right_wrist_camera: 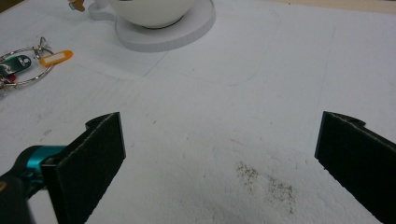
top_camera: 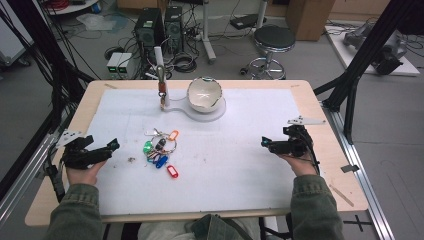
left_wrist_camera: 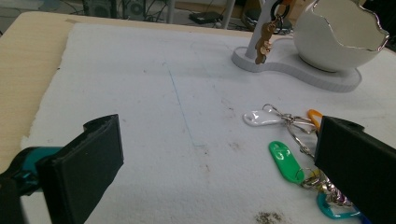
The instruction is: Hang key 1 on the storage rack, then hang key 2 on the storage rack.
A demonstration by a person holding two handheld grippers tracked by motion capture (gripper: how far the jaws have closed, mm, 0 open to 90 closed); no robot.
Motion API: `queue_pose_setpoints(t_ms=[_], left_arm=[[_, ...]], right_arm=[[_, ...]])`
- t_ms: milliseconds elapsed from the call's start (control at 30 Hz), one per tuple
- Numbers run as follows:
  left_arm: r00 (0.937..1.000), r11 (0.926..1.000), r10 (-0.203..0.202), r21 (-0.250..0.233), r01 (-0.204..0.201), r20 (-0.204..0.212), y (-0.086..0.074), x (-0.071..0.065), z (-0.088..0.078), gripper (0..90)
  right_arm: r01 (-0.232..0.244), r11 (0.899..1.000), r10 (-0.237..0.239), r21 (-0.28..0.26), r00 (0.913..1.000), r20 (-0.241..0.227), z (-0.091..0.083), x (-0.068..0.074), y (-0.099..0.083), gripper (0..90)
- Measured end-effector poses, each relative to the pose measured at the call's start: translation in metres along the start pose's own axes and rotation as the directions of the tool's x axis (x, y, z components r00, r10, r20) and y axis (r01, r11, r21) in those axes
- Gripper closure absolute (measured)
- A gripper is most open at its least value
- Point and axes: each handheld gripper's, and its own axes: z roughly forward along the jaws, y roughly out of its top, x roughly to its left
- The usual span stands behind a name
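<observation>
A bunch of keys with coloured tags [top_camera: 161,150] lies on the white mat [top_camera: 240,165], left of centre; green, white and orange tags [left_wrist_camera: 285,161] show in the left gripper view. My left gripper [top_camera: 112,146] rests at the mat's left edge, open, pointing at the bunch with nothing between its jaws. My right gripper [top_camera: 265,144] is held at the right side, open and empty. A white egg-shaped bowl [top_camera: 204,93] sits on a white stand [top_camera: 210,114] with a post [top_camera: 161,80] from which a key [left_wrist_camera: 265,41] hangs.
The mat covers a wooden table [top_camera: 340,165]. A small patch of dark crumbs [right_wrist_camera: 266,182] lies on the mat ahead of the right gripper. Behind the table stand a stool [top_camera: 272,42], computer towers [top_camera: 150,27] and cables on the floor.
</observation>
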Motion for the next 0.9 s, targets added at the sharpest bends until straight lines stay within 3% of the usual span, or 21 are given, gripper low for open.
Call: queue_pose_setpoints(t_ms=[200,300,400,633,900], left_arm=[[1.0,0.9999,0.006,0.011,-0.006,0.0,0.0,-0.001,0.001,1.7],[0.9995,0.9992,0.033,0.024,-0.033,-0.003,0.001,-0.004,0.002,1.7],[0.9991,0.9985,0.043,0.034,-0.043,0.007,0.001,-0.006,0.003,1.7],[0.9941,0.9934,0.107,0.039,-0.108,0.017,0.01,-0.015,0.007,1.7],[0.9868,0.9881,0.147,0.035,-0.149,0.069,0.021,-0.031,0.012,1.7]], right_arm=[[0.004,1.0,-0.004,-0.001,0.9993,0.037,0.0,-0.001,-0.013,0.6],[0.02,1.0,-0.019,-0.018,0.9974,0.07,-0.002,0.0,-0.019,0.6],[0.022,0.999,-0.02,-0.026,0.9968,0.078,-0.002,0.001,-0.024,0.6],[0.034,0.998,-0.03,-0.045,0.9958,0.087,-0.004,0.003,-0.024,0.6],[0.043,0.997,-0.037,-0.064,0.9949,0.093,-0.008,0.003,-0.024,0.6]])
